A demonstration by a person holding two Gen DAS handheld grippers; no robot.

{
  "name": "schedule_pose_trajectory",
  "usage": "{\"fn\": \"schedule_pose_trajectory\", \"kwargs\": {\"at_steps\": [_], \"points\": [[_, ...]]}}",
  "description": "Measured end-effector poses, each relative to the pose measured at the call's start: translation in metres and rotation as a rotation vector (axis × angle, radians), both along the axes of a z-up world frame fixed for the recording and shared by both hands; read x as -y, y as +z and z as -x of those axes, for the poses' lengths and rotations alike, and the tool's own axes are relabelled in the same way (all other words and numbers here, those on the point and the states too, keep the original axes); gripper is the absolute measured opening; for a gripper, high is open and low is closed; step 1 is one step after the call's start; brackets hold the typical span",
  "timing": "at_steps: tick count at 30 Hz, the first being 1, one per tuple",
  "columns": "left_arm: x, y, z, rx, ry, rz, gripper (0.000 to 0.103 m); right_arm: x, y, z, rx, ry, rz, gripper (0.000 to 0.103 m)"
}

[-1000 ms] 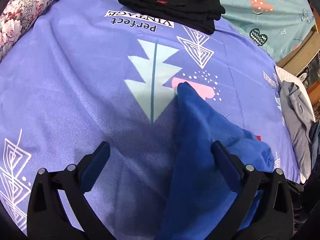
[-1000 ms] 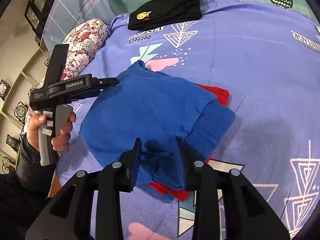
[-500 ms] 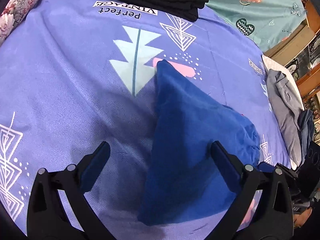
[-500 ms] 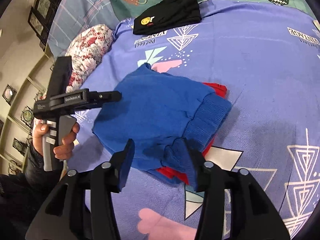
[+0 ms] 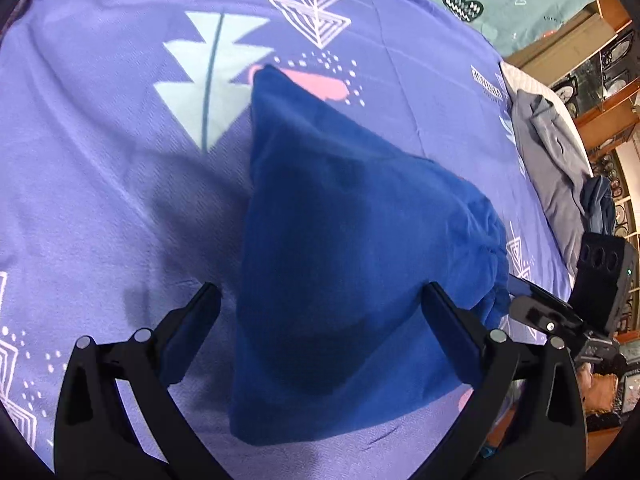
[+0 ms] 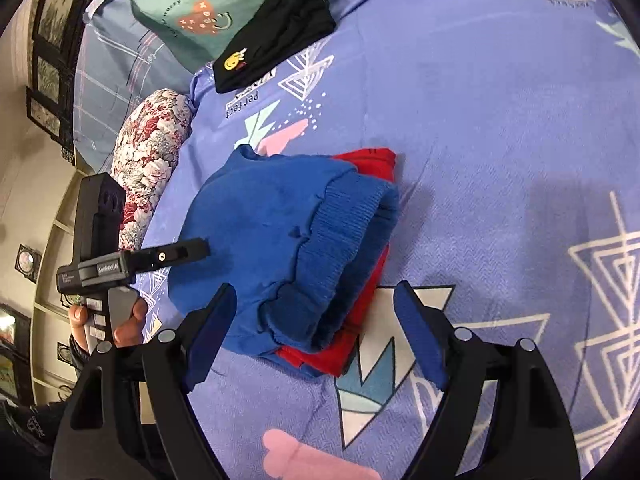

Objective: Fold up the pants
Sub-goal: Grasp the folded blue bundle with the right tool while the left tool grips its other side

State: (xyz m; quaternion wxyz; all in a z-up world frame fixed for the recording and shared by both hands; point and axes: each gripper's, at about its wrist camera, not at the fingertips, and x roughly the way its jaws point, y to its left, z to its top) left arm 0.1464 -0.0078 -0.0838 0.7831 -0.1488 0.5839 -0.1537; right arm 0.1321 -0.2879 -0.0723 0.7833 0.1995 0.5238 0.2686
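The blue pants lie folded into a compact bundle on the purple bedsheet. In the right wrist view the pants show a ribbed blue waistband and red parts under the fold. My left gripper is open and empty, just short of the bundle's near edge. My right gripper is open and empty, its jaws either side of the waistband end without touching it. The left gripper also shows in the right wrist view, beside the bundle.
A folded black garment with a yellow smiley lies at the head of the bed. A floral pillow lies at the bed's side. Grey clothes are piled at the other edge. A teal pillow lies beyond.
My right gripper has opened and let go of the waistband, then drawn back a little. My left gripper has drawn back from the bundle, which now lies flat.
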Motion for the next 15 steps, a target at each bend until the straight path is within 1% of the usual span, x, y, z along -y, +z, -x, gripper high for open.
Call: {"fn": "schedule_pose_trajectory", "kwargs": {"at_steps": [2, 3, 4, 6, 9, 11, 12, 13, 14, 15], "points": [[0.003, -0.008, -0.005, -0.032, -0.016, 0.022, 0.1, -0.004, -0.009, -0.006, -0.027, -0.006, -0.004, 0.081], [0.004, -0.011, -0.006, -0.036, -0.02, 0.028, 0.1, -0.006, -0.014, -0.01, -0.037, -0.012, -0.002, 0.081], [0.007, -0.011, -0.008, -0.018, -0.033, 0.024, 0.099, -0.009, -0.016, -0.013, -0.041, -0.011, -0.004, 0.081], [0.017, -0.011, -0.012, 0.002, -0.077, -0.005, 0.099, -0.014, -0.018, -0.018, -0.029, -0.008, -0.005, 0.081], [0.033, -0.01, -0.016, 0.03, -0.132, -0.051, 0.099, -0.03, -0.018, -0.025, 0.001, 0.003, 0.057, 0.083], [0.04, -0.011, -0.019, 0.039, -0.138, -0.083, 0.094, -0.043, -0.016, -0.026, 0.039, 0.006, 0.131, 0.083], [0.042, -0.01, -0.019, 0.047, -0.143, -0.099, 0.092, -0.045, -0.017, -0.027, 0.045, 0.004, 0.137, 0.083], [0.044, -0.009, -0.019, 0.054, -0.15, -0.109, 0.083, -0.045, -0.017, -0.028, 0.05, -0.002, 0.132, 0.075], [0.044, -0.007, -0.019, 0.064, -0.157, -0.121, 0.076, -0.045, -0.018, -0.028, 0.049, -0.005, 0.127, 0.065], [0.044, -0.005, -0.018, 0.07, -0.159, -0.127, 0.074, -0.044, -0.019, -0.029, 0.047, -0.013, 0.132, 0.06]]}}
